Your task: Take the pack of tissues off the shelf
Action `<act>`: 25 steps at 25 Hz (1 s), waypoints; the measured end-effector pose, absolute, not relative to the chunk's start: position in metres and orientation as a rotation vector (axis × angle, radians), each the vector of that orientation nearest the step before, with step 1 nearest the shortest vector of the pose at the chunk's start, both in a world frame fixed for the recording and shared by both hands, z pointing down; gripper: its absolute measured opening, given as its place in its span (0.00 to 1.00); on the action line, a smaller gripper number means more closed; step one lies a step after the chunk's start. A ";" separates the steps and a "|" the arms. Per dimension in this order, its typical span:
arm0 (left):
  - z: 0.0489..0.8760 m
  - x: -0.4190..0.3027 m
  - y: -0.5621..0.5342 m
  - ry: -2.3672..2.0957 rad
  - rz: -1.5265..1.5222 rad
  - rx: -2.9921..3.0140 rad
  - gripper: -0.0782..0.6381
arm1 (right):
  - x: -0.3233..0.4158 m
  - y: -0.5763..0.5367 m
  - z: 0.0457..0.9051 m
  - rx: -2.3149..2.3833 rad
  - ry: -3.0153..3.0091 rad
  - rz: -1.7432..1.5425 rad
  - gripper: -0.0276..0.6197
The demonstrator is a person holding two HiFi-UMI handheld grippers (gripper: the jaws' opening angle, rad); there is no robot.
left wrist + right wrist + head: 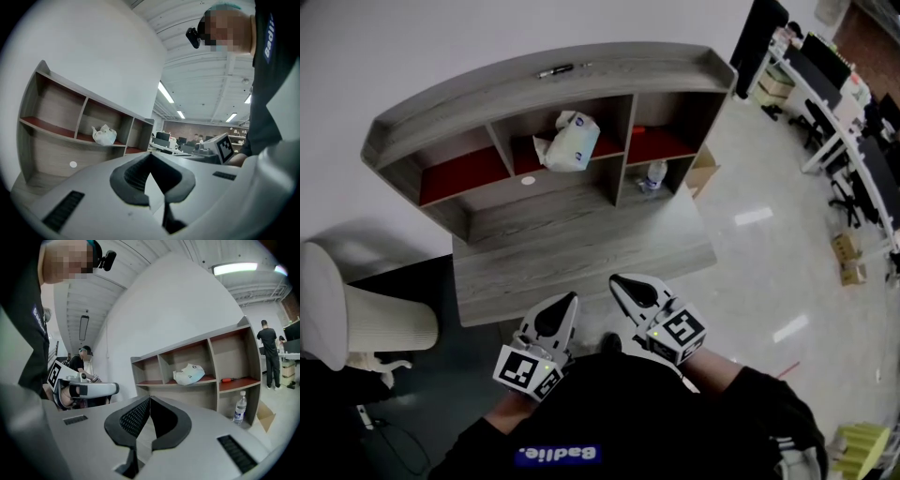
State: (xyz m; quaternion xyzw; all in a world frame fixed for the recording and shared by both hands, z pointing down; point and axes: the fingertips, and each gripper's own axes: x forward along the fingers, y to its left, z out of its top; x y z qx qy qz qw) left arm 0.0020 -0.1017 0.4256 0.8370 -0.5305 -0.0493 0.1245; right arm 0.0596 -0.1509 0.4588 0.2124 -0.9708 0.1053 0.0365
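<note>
A white pack of tissues point(569, 142) lies in the middle compartment of the wooden shelf unit point(534, 94) that stands at the back of a desk; it also shows as the tissue pack point(104, 135) and the tissue pack point(189, 374) in the two gripper views. My left gripper point(570, 298) and right gripper point(617, 280) hang side by side over the desk's near edge, well short of the shelf. Both point level toward it. Each has its jaws closed together with nothing between them.
A clear water bottle point(653, 175) stands in the lower right cubby, and a small red-handled tool point(228, 379) lies on the shelf board above it. A pen point(555, 70) rests on top of the unit. A white bin point(370, 322) stands left of the desk. People and office desks point(825, 84) are at the right.
</note>
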 end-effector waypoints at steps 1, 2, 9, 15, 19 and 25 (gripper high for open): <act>0.426 0.002 -0.104 -1.560 -0.145 2.431 0.11 | 0.061 -0.155 0.459 0.647 -2.984 0.327 0.09; 0.425 0.001 -0.107 -1.570 -0.146 2.425 0.11 | 0.061 -0.159 0.459 0.644 -2.988 0.327 0.09; 0.420 0.000 -0.120 -1.544 -0.145 2.450 0.11 | 0.061 -0.171 0.459 0.667 -2.990 0.301 0.09; 0.415 -0.013 -0.121 -1.491 -0.140 2.494 0.11 | 0.044 -0.167 0.451 0.692 -2.970 0.261 0.09; 0.413 -0.030 -0.118 -1.474 -0.116 2.549 0.11 | 0.027 -0.164 0.449 0.708 -2.950 0.231 0.09; 0.404 -0.055 -0.121 -1.447 -0.146 2.541 0.11 | -0.003 -0.166 0.438 0.714 -2.963 0.194 0.09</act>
